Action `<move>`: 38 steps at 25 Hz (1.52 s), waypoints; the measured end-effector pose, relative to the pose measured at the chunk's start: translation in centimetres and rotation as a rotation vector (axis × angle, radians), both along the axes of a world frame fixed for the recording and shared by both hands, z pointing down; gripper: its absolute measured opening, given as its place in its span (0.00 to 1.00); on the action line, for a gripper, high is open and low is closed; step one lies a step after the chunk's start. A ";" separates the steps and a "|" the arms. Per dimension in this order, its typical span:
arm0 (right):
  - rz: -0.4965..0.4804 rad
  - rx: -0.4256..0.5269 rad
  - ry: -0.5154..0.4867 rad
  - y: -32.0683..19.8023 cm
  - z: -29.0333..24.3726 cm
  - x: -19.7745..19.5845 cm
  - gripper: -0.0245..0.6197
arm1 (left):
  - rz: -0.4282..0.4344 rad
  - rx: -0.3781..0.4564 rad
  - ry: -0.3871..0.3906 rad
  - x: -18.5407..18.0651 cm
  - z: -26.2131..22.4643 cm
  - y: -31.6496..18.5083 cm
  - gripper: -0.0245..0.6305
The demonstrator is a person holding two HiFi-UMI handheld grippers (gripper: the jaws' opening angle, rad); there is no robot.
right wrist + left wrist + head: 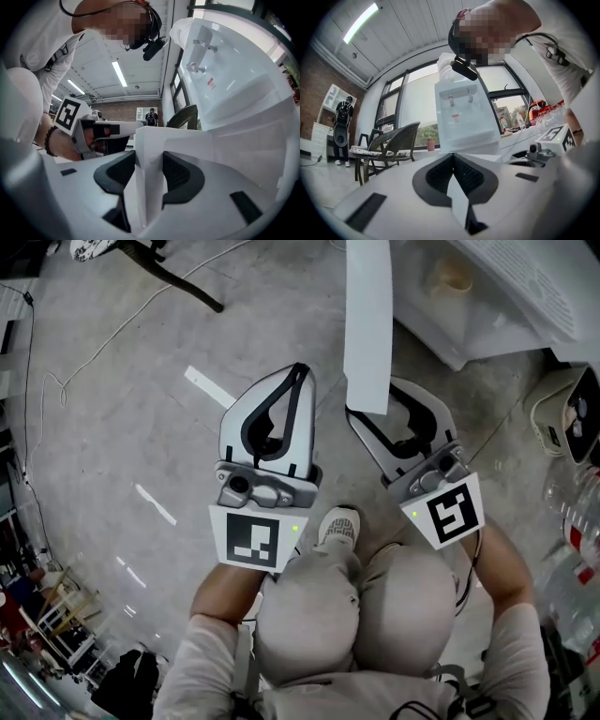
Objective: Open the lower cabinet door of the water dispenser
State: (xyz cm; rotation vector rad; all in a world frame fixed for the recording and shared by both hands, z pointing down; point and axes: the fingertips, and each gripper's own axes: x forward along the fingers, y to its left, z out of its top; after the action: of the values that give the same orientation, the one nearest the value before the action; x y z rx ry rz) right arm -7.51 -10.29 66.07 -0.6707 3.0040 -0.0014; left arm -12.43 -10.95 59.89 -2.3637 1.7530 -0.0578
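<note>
The white water dispenser (487, 306) stands at the top right of the head view, with its taps showing in the left gripper view (464, 117) and the right gripper view (225, 70). Its lower cabinet door (367, 315) stands swung out, edge-on towards me. My right gripper (380, 404) is shut on that door's free edge (147, 140), a dark pad on each side of it. Beside it on the left, apart from the door, my left gripper (300, 371) is shut on nothing, its tips (452, 158) meeting.
Plastic bottles (572, 549) and a beige appliance (562, 413) crowd the floor at the right. A cable (66, 381) and a black stand leg (178, 277) lie at the upper left. A wicker chair (389, 140) and a standing person (342, 124) are farther off.
</note>
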 end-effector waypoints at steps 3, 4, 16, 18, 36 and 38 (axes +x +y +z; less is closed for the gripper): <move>-0.020 -0.012 -0.017 0.2 -0.1 -2.4 0.33 | -0.052 -0.014 0.004 -2.2 1.7 0.2 0.04; -0.028 -0.013 -0.018 0.2 -0.1 -3.1 0.33 | -0.068 -0.016 0.006 -2.9 2.0 0.3 0.04; -0.090 -0.007 -0.048 -0.8 -0.3 -10.6 0.31 | -0.198 -0.026 0.009 -9.0 2.3 2.3 0.04; -0.106 -0.003 -0.049 -1.1 -0.3 -11.7 0.31 | -0.225 -0.027 0.005 -9.9 2.2 2.7 0.04; -0.157 -0.028 -0.052 -2.5 0.0 -15.6 0.35 | -0.275 -0.006 0.017 -12.7 1.1 3.7 0.04; -0.149 -0.051 -0.052 -2.0 0.5 -13.9 0.32 | -0.263 0.000 0.021 -12.4 0.9 3.7 0.04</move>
State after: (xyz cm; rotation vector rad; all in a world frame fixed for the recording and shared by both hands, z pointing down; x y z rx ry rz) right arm -21.41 -12.34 66.53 -0.4421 3.0041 -0.1014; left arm -24.85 -7.29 60.84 -2.1260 2.0618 -0.0713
